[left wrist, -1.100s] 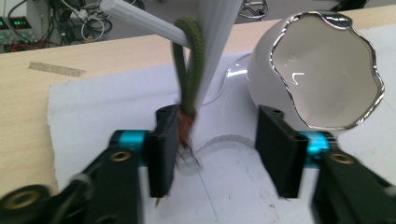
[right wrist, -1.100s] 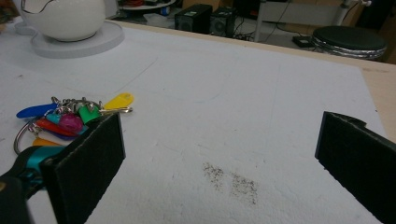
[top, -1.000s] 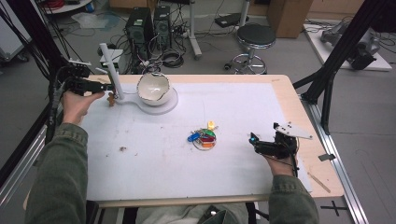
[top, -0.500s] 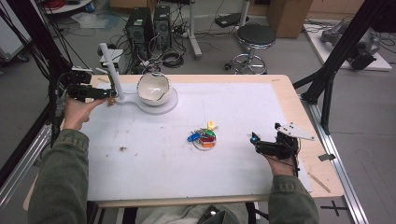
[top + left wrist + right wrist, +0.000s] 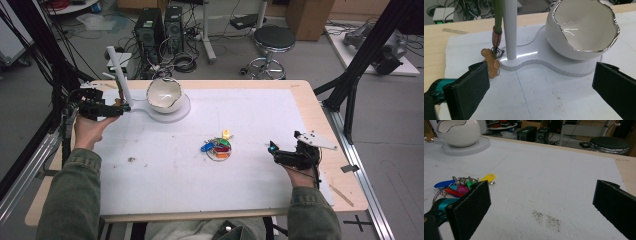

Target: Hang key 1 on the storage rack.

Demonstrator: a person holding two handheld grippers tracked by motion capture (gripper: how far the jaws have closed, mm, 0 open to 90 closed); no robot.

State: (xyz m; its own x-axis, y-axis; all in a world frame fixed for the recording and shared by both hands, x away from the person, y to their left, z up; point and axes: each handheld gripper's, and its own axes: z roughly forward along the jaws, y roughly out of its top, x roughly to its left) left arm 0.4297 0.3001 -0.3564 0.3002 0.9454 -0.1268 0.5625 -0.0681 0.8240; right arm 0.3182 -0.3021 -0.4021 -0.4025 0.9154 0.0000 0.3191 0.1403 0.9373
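A white stand [image 5: 167, 107] carries a slanted post [image 5: 120, 75] and a white egg-shaped bowl [image 5: 163, 93] with a silver rim. A green strap [image 5: 497, 12] hangs beside the post [image 5: 509, 27], and its brown charm [image 5: 491, 62] touches the mat at the post's foot. My left gripper [image 5: 120, 107] sits just left of the stand. Its jaws have just been opening and now stand open [image 5: 541, 85] with nothing between them. A bunch of coloured keys [image 5: 218, 146] lies mid-table. My right gripper [image 5: 272, 149] rests open [image 5: 541, 202] to the right of the keys [image 5: 461, 186].
A white mat [image 5: 250, 120] covers most of the wooden table [image 5: 305, 95]. Dark specks [image 5: 131, 160] lie on the mat near the left forearm. Behind the table are computer towers [image 5: 160, 25], cables and a stool [image 5: 271, 40]. Black frame struts [image 5: 365, 55] stand at the right.
My left gripper has drawn back from the stand's post toward the table's left and near side. The brown charm stays at the post's foot. The right gripper has kept still.
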